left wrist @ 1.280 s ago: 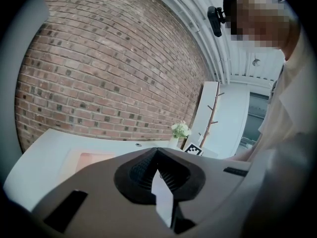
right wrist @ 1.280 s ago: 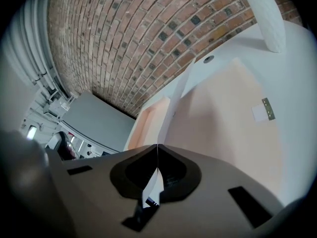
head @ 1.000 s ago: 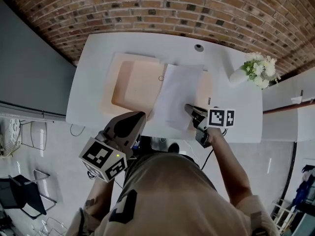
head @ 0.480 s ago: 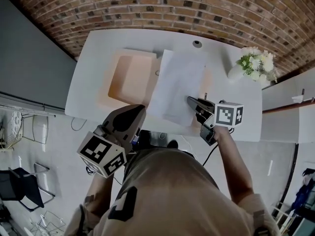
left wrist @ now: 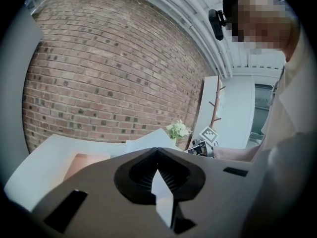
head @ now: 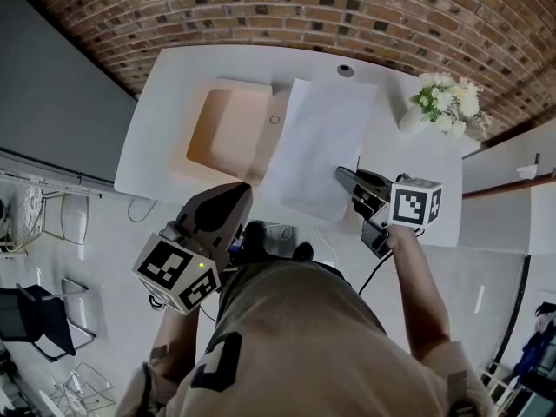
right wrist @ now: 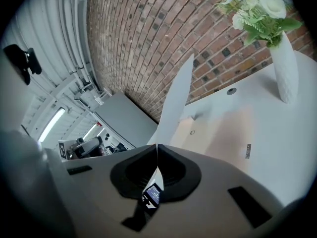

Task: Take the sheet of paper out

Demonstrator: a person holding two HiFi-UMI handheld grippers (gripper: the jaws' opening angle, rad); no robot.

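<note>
Nearest me, the left gripper (head: 233, 196) hangs at the worktop's (head: 165, 120) near edge, its fingers (left wrist: 173, 175) closed on nothing. To the right, the right gripper (head: 340, 173) has its fingers (right wrist: 172, 169) clamped on the near edge of the sheet of paper (head: 320, 146). A second ago the sheet lay flat on the peach folder (head: 228, 133); now it stands raised above it, tilting toward the far wall. I'd say it is nearly out. The vase of flowers (head: 443, 107) stands far right.
</note>
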